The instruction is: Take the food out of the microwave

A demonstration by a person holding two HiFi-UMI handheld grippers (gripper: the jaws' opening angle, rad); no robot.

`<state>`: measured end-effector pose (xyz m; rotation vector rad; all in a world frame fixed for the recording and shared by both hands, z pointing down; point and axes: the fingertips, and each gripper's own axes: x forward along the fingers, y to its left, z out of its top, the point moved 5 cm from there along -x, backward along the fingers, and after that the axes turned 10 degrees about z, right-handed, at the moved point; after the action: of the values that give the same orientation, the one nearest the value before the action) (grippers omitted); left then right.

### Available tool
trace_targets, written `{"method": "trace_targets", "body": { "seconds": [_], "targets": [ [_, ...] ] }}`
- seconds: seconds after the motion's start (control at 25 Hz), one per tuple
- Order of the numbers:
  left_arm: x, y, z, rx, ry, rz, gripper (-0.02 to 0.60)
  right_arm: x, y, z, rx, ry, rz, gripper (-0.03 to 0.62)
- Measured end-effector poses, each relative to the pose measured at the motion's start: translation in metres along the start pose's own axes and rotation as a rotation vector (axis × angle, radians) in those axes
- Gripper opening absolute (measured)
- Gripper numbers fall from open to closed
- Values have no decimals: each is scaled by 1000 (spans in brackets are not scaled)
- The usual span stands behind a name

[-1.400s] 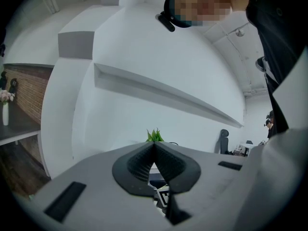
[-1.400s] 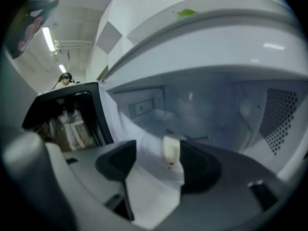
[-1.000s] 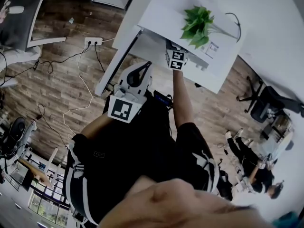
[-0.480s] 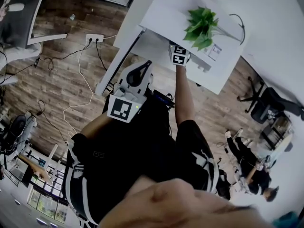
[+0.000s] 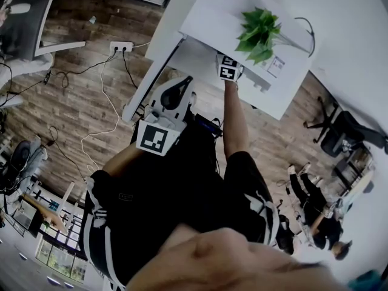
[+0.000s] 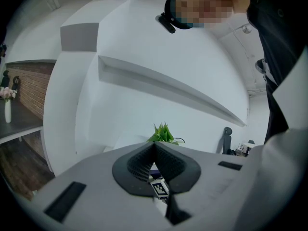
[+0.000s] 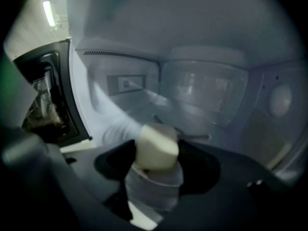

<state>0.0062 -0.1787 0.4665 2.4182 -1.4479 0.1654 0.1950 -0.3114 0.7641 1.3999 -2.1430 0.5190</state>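
In the right gripper view my right gripper [image 7: 156, 163] is inside the microwave cavity [image 7: 211, 93], shut on the food [image 7: 155, 146], a cream-coloured bun in a white pleated paper cup. The microwave's dark door [image 7: 48, 97] stands open at the left. In the head view the right gripper [image 5: 228, 68] reaches under the white top with my arm stretched out. My left gripper [image 5: 165, 115] is held close to my body. In the left gripper view the left gripper [image 6: 154, 147] is shut with nothing in it and points upward.
A green potted plant [image 5: 259, 30] sits on the white top above the microwave and also shows past the left jaws [image 6: 163, 133]. A power strip [image 5: 121, 46] and cables lie on the wooden floor. Office chairs [image 5: 339, 132] stand at the right.
My right gripper has moved slightly farther in under the white top. The left gripper has hardly moved.
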Motion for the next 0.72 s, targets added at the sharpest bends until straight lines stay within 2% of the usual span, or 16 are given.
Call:
{"method": "trace_targets", "body": {
  "seconds": [0.72],
  "targets": [
    [-17, -14, -2, 7, -22, -3, 31, -33, 2, -4, 97, -44, -6, 295]
  ]
}}
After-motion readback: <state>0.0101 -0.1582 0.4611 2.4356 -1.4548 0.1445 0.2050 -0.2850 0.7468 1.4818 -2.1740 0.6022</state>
